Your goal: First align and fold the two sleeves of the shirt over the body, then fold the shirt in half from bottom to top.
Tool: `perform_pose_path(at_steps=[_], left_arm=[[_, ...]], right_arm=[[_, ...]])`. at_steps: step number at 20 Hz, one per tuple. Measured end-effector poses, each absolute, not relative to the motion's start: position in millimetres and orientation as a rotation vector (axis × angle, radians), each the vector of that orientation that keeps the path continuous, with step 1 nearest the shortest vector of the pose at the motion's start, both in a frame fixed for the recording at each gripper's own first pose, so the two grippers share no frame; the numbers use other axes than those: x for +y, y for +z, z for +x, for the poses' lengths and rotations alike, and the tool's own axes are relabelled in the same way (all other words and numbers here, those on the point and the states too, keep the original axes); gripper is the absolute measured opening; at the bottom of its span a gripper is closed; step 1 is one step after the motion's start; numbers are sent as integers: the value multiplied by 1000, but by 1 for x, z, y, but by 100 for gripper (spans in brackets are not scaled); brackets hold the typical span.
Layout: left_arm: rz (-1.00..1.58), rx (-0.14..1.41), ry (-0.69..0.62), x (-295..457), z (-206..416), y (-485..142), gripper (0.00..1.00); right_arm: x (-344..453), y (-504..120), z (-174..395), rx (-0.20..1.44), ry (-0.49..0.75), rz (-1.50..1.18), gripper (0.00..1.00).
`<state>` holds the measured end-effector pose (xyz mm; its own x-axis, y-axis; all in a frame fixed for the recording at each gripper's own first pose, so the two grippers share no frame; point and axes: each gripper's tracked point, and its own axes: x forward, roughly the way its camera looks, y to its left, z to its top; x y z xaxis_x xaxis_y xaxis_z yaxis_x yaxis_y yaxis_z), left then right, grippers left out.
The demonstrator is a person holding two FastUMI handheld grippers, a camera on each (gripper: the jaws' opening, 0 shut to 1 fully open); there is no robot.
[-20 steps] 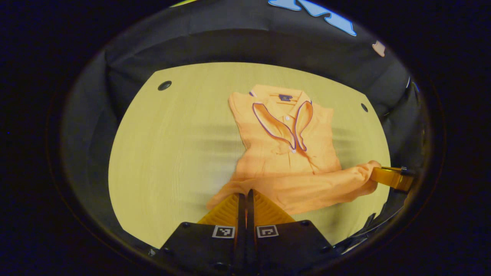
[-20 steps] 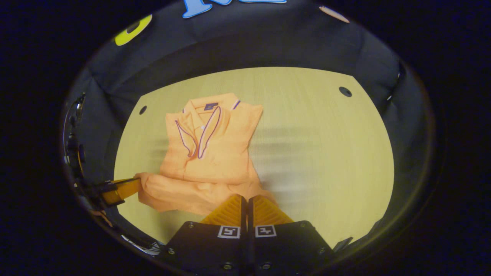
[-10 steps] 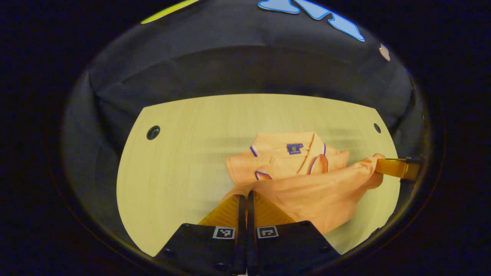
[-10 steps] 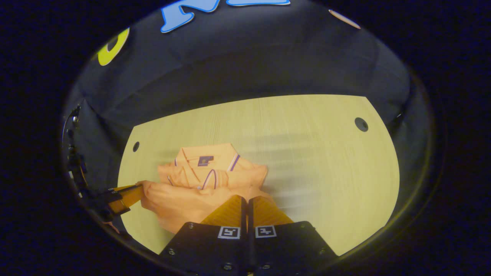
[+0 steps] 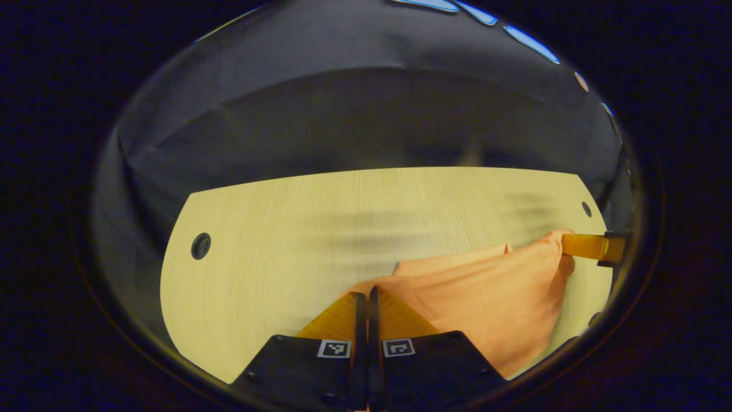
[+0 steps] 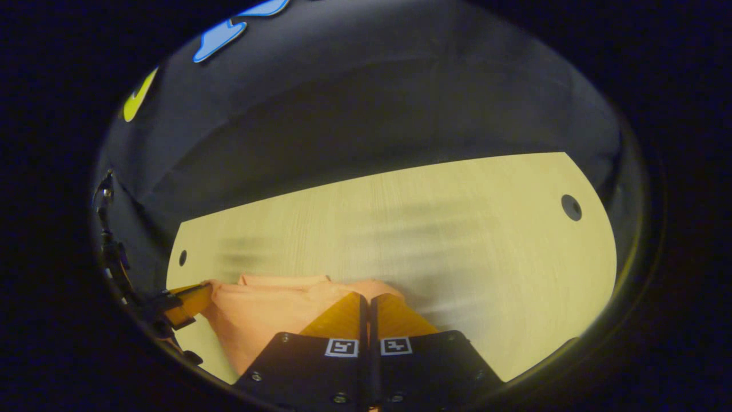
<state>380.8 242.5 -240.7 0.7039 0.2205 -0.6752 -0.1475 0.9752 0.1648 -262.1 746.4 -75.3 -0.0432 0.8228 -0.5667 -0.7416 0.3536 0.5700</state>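
Left claw (image 5: pixel 366 294): fingers together, clamped on one hem corner of the shirt (image 5: pixel 486 297). Right claw (image 6: pixel 366 297): fingers together, clamped on the opposite hem corner. Each claw also appears at the edge of the other's view, the right claw at the far right of the left gripper view, the left claw at the far left of the right gripper view, with fabric stretched between them.

Shirt position: the orange fabric spans from claw to claw as a lifted sheet, draped forward over the rest of the garment on the pale wooden surface (image 5: pixel 274 240). The collar is hidden beneath it. This is judged to be the bottom-to-top fold, near its end.

Fault conditions from this point:
- Uneven advance of the two claws would skew the hem, leaving the fold crooked.
- Carrying the hem too far forward would overshoot the collar; stopping short would leave an uneven half.
- Releasing while the fabric is held above the surface would let it drop and bunch.
- Excess tension between the claws could drag the lower layer and disturb the folded sleeves, which cannot be checked here.
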Motion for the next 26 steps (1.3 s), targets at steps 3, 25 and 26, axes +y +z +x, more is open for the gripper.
perform_pose_path(at_steps=[3, 25, 26], left_arm=[[118, 744, 195, 246, 397, -252, 6], [7, 598, 190, 201, 318, -169, 75], [5, 588, 186, 193, 308, -157, 79]], right_arm=[[746, -78, -264, 978, 1260, 79, 0], [662, -4, -274, 874, 1264, 186, 49], [651, 4, -277, 862, 1268, 188, 49]])
